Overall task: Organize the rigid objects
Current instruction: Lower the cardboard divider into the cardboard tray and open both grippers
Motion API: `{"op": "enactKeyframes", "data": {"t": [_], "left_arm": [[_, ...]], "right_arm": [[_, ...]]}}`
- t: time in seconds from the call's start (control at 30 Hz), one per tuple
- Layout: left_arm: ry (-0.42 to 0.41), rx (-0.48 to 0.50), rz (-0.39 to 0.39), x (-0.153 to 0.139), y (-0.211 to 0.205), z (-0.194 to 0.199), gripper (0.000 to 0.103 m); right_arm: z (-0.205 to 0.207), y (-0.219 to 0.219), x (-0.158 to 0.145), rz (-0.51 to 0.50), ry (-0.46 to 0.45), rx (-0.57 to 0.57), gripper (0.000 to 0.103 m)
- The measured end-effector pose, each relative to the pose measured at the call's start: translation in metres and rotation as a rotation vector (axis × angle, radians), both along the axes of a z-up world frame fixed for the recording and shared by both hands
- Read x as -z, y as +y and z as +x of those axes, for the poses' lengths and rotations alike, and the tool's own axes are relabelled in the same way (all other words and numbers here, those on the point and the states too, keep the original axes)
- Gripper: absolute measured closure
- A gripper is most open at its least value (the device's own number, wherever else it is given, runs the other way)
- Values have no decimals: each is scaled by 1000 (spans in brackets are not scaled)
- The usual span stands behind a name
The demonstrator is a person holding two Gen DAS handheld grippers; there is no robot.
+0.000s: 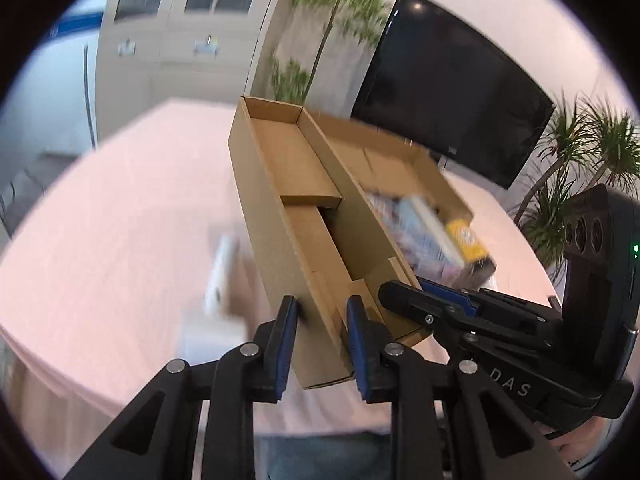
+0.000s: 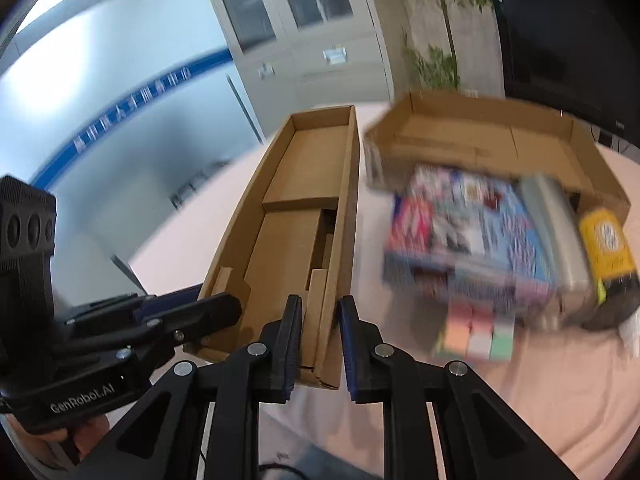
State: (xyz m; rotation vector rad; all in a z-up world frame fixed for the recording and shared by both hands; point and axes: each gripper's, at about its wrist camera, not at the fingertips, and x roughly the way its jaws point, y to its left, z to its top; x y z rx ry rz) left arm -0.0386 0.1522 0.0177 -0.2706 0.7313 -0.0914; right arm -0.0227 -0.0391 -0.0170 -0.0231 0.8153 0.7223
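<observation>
1. Long cardboard box (image 1: 296, 216), open-topped, gripped at its near end by both grippers and raised, tilted, above the pink table (image 1: 120, 208).
2. Left gripper (image 1: 322, 344): fingers clamped across the box's left wall.
3. Right gripper (image 2: 320, 346): fingers clamped across the box's right wall.
4. Beyond, to the right: a wider open carton (image 2: 500, 136) on the table, holding blurred colourful boxes (image 2: 472, 236) and a yellow packet (image 2: 606, 244).
5. Farther off: a dark screen (image 1: 452, 88), plants (image 1: 580, 152), a grey cabinet (image 2: 304, 20).

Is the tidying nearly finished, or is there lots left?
Partly. The wide cardboard tray already holds a colourful printed box and a yellow packet. The left gripper and right gripper together grip the long narrow cardboard box, which looks empty. Pastel blocks sit outside on the pink tablecloth.
</observation>
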Motion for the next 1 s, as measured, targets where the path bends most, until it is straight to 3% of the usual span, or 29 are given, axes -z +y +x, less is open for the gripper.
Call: {"op": "enactKeyframes", "data": {"t": [0.1,0.23,0.33,0.5,0.63,0.77,0.9,1.0], "left_arm": [[-70,25,32,-30,9,16,79],[-104,90,58,-58,13,79,79],[-89,148,74,-74,8,147,80],[2,203,51,-60,0,253,82],[102,197,-2,-26,21,313,84],[215,165,-7,14,35,348,84],[289,124,30,45,38,356,86],[291,101,72,48,42,352,87]], "right_arm": [[17,6,-31,47,-66,20,86],[61,11,-70,63,-127,74,86],[126,14,-84,75,-77,123,86],[225,16,-95,54,-17,217,84],[310,31,-75,40,111,236,82],[372,52,-26,8,255,244,82],[403,68,18,-9,357,245,82],[412,79,33,-14,392,215,82]]}}
